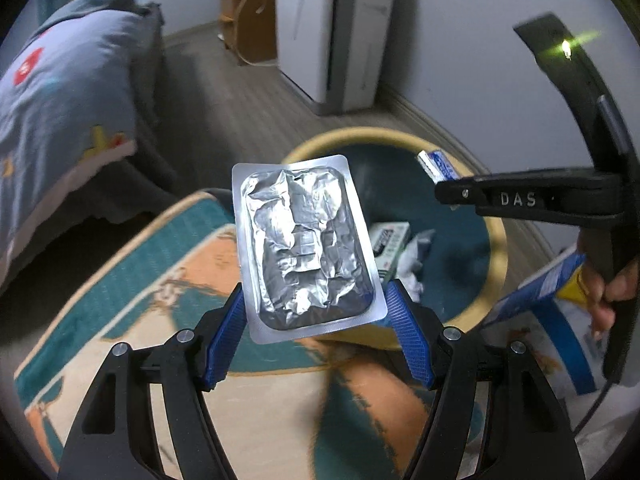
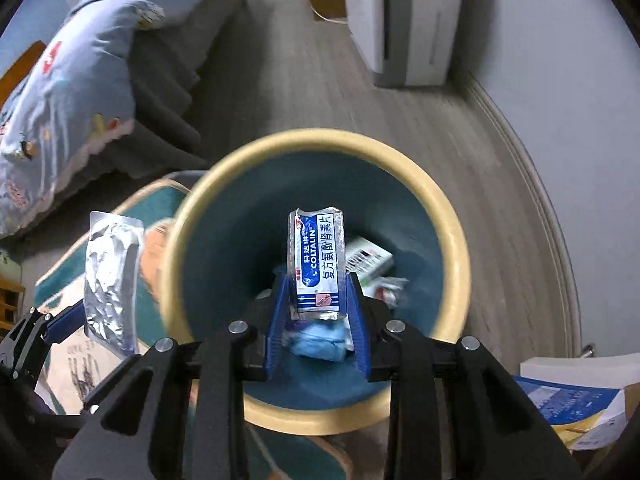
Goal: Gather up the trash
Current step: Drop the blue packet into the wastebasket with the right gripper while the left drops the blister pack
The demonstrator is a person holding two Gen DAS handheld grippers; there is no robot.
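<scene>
Blue-padded, your right gripper [image 2: 316,300] is pinching the Coltalin sachet [image 2: 318,260] over the bin [image 2: 448,216] — apparently part-filled — while your left gripper [image 1: 316,304] is clamping the foil blister pack [image 1: 304,248], both undropped.

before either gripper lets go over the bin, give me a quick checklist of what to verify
1. Left gripper has a firm hold on the foil blister pack: ok, both blue pads press its lower edges.
2. Right gripper holds the blue and white sachet: ok, clamped between the pads.
3. Sachet is above the bin opening: ok, the right wrist view shows the teal interior all around it.
4. Blister pack is above the opening: not ok, in the right wrist view it hangs outside the yellow rim, over the rug.
5. Bin has room: ok, only a few pieces, such as a small box, lie at the bottom.
6. Grippers are clear of each other: ok, a gap shows between them.
</scene>
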